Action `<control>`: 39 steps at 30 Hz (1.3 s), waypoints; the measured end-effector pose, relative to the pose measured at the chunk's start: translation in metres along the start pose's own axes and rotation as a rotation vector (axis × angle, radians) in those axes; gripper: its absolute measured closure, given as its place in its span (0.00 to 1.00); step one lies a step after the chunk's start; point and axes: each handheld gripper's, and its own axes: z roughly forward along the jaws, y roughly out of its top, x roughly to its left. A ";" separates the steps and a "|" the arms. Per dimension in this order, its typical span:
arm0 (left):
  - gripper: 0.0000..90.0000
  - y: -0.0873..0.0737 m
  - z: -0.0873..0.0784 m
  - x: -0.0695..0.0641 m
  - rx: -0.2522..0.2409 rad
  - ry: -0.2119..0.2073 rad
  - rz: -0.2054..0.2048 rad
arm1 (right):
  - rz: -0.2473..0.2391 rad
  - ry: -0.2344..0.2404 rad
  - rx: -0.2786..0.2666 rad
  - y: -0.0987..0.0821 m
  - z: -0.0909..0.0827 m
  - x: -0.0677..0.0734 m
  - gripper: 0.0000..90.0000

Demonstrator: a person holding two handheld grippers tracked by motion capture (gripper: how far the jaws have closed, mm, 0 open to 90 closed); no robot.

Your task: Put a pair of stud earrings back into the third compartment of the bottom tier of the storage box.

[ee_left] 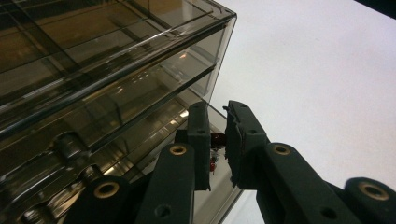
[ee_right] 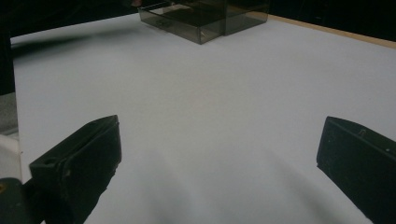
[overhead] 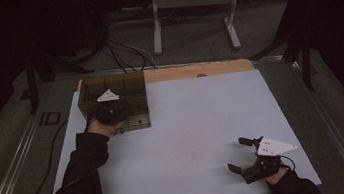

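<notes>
A smoky see-through drawer box (overhead: 113,90) stands at the table's back left, and one low drawer (overhead: 132,123) sticks out toward me. My left gripper (overhead: 110,114) hovers at the box's front, over that drawer. In the left gripper view its jaws (ee_left: 217,108) stand almost together, with a small red object (ee_left: 216,138) pinched between the pads, close beside the box's wall (ee_left: 116,79). My right gripper (overhead: 236,154) rests near the front right of the table, open with nothing in it. The right gripper view has its jaws (ee_right: 219,158) spread wide over bare table, with the box (ee_right: 205,16) far off.
The white table top (overhead: 194,124) has a wooden strip (overhead: 197,70) along its back edge. Behind the table, cables (overhead: 123,50) and a white stand (overhead: 193,3) sit on the floor. A metal rail (overhead: 12,163) runs beside the table's left edge.
</notes>
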 end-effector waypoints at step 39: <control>0.28 -0.008 -0.010 -0.017 0.019 0.143 -0.074 | -0.003 -0.001 0.005 0.000 0.001 0.000 0.00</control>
